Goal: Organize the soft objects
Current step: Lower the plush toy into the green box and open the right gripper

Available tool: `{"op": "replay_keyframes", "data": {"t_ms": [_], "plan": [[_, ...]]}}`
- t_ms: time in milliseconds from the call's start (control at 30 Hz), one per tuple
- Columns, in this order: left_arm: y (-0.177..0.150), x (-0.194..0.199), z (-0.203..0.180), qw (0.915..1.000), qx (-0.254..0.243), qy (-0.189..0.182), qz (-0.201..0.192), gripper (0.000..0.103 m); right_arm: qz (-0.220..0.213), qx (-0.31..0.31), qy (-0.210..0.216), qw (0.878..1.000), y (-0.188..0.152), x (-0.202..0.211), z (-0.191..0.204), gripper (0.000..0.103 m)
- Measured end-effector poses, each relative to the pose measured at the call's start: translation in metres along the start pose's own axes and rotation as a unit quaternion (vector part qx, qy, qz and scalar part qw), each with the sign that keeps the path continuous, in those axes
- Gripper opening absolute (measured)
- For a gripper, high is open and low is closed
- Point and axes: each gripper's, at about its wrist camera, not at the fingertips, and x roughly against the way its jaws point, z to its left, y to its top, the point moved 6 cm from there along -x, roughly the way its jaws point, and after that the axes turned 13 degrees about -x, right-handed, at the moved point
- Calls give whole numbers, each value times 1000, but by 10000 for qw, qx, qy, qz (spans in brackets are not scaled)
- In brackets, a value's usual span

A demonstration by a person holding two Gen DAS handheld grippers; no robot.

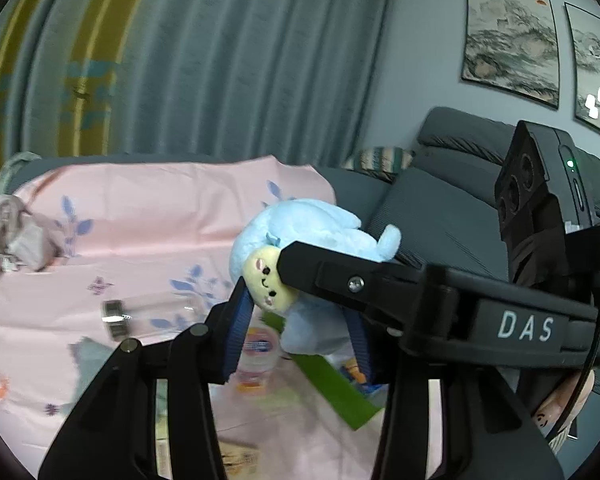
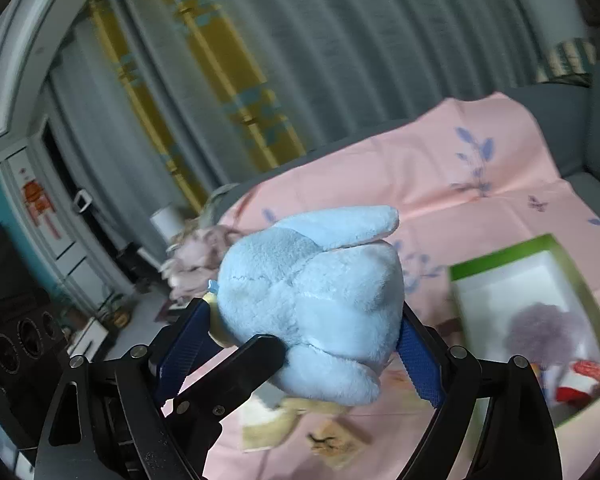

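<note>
One plush toy (image 1: 300,236), two framed paintings (image 1: 512,44)

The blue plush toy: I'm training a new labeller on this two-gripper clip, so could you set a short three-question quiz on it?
1. True or false: both grippers hold the blue plush toy at once.
2. What colour is the cloth below the toy?
3. The green-rimmed box is: A) shut with a lid, B) open with things inside, C) held in the left gripper.

Key: 1 true, the right gripper grips it too; 2 pink; 3 B.
</note>
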Motion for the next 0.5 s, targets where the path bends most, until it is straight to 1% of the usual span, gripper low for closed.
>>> {"op": "replay_keyframes", "data": {"t_ms": [100,233,500], "plan": [[0,-24,-16,9996,23,-281,97,42,-150,-168,-215,9995,8,7,-25,90],[0,-50,-40,9982,-66,-547,239,41,-260,-424,-437,9978,18,13,-57,89],[-7,-96,-78,9936,-214,-926,615,40,-422,-1120,-773,9898,29,18,-115,87]]}}
